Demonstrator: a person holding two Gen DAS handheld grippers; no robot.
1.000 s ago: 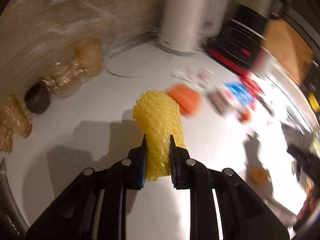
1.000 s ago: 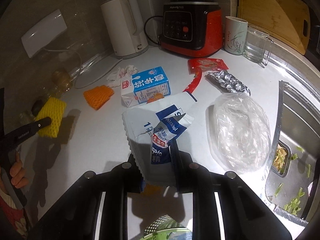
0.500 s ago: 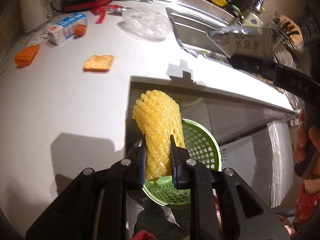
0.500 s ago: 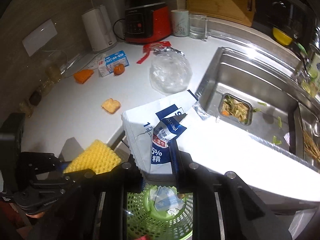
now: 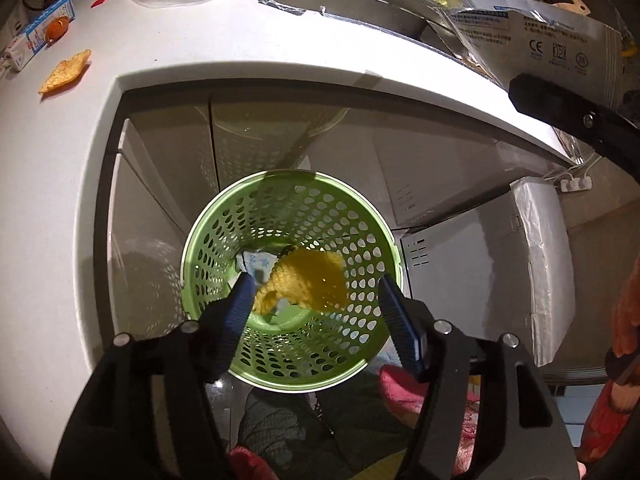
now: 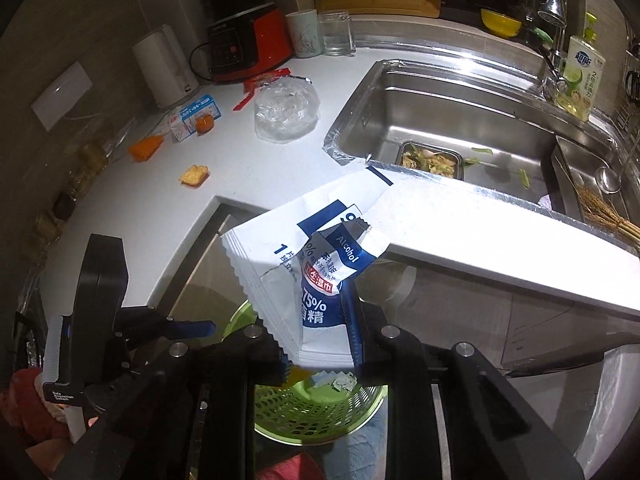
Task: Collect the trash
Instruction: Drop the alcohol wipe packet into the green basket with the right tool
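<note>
One green perforated basket (image 5: 288, 216) stands on the floor below the edge of the white surface (image 5: 60, 200), and two grippers hang over it. Left on the surface are one milk carton (image 6: 196, 116), one orange foam net (image 6: 146, 147), one small browned piece of food (image 6: 195, 176), one crumpled clear plastic bag (image 6: 286, 110) and one red wrapper (image 6: 260, 80) just behind it.

The left gripper (image 5: 318, 304) points down into the basket, its fingers (image 5: 240, 300) standing well apart and opening – nothing is pressed between them. The yellow foam net (image 5: 308, 280) is loose below them inside the basket, blurred, crumpled into a lump with its mesh still showing, beside a scrap of pale blue-printed paper at the bottom.

The right gripper (image 6: 316, 344) hangs just above the basket's rim with its fingers (image 6: 354, 320) clamped on one white and blue alcohol wipe packet (image 6: 316, 264), the jaws starting to open while the pads still press on it. The packet is flat, with a zigzag-cut edge along its left side and a torn flap folded down across its front – blue panel, red label, printed text. It sticks up from the fingers, tilted to the left, over the basket's mouth.

A red sleeve (image 5: 628, 320) shows at the right edge of the left wrist view
</note>
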